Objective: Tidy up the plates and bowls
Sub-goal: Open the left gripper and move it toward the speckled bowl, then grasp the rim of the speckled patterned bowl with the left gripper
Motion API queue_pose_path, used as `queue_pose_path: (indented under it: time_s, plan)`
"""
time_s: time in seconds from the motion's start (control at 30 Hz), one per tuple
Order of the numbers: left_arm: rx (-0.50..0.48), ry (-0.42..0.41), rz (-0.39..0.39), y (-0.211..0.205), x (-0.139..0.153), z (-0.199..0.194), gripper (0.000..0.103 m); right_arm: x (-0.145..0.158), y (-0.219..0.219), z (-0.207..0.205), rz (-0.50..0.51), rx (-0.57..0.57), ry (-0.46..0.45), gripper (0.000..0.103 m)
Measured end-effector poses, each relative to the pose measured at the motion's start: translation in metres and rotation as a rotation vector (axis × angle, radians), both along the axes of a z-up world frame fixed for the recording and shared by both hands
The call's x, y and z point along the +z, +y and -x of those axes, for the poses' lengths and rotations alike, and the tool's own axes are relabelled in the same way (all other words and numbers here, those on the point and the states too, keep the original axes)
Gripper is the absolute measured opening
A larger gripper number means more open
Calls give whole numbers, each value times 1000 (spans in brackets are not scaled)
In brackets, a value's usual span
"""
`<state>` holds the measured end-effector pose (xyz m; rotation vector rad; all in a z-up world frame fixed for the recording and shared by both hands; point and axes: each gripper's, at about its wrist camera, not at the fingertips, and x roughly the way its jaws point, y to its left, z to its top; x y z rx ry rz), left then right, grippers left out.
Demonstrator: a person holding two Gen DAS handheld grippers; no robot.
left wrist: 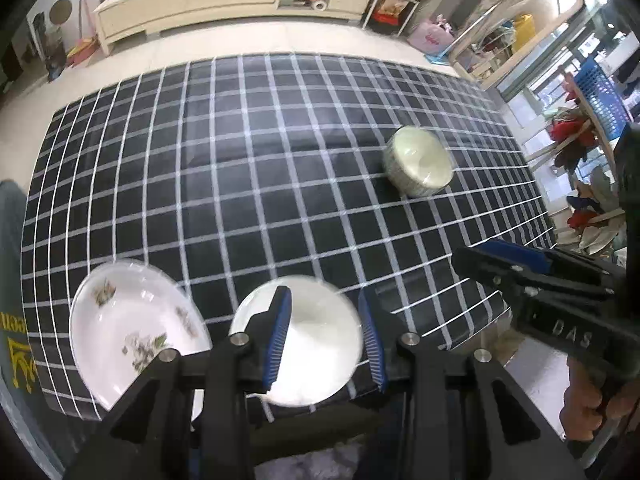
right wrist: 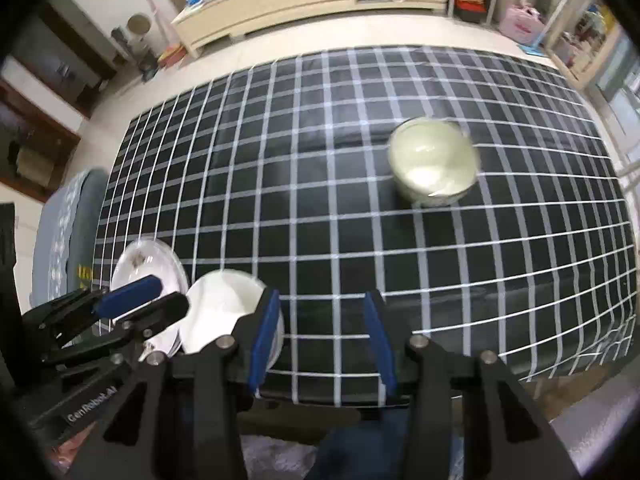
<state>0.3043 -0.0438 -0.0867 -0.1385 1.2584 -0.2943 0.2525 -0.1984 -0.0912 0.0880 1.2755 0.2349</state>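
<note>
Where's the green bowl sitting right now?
The green bowl stands alone on the checked tablecloth, right of centre in both wrist views and far from the two white plates at the near left edge.

Tablecloth is black with a white grid. One plate is white with flowers, the other plain white, bowl pale cream.

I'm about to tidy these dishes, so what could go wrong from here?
1. The plain white plate and the flowered plate both sit at the near edge of the checked tablecloth; a nudge might push either off.
2. The left gripper and right gripper, both open and empty, are close together and could collide.
3. The bowl sits far off, so reaching it may mean passing over the plates.
</note>
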Motion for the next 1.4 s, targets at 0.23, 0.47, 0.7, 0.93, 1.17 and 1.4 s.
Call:
queue_pose_path:
  time_s: [0.23,0.47,0.7,0.93,1.17,1.4]
  plan:
    - [-44,-6,8,-48,13,-41,33,14,-51,-25,-9,-69,-7,49]
    - [-63,9,-21,-93,1,-86,33,9,-98,-58,-13,-115,1,49]
    - [-96,30,-41,-125,-29,-122,33,-19,-128,-93,10,-147,30,49]
    - [-88,33,-46,-140,-62,-149,33,-53,-138,-122,14,-134,66,49]
    - [-105,60,-99,-156,-94,-171,31,-82,-136,-143,18,-131,68,48]
    - [-108,75,-119,-169,-113,-182,11,-102,-141,-152,-1,-165,104,20]
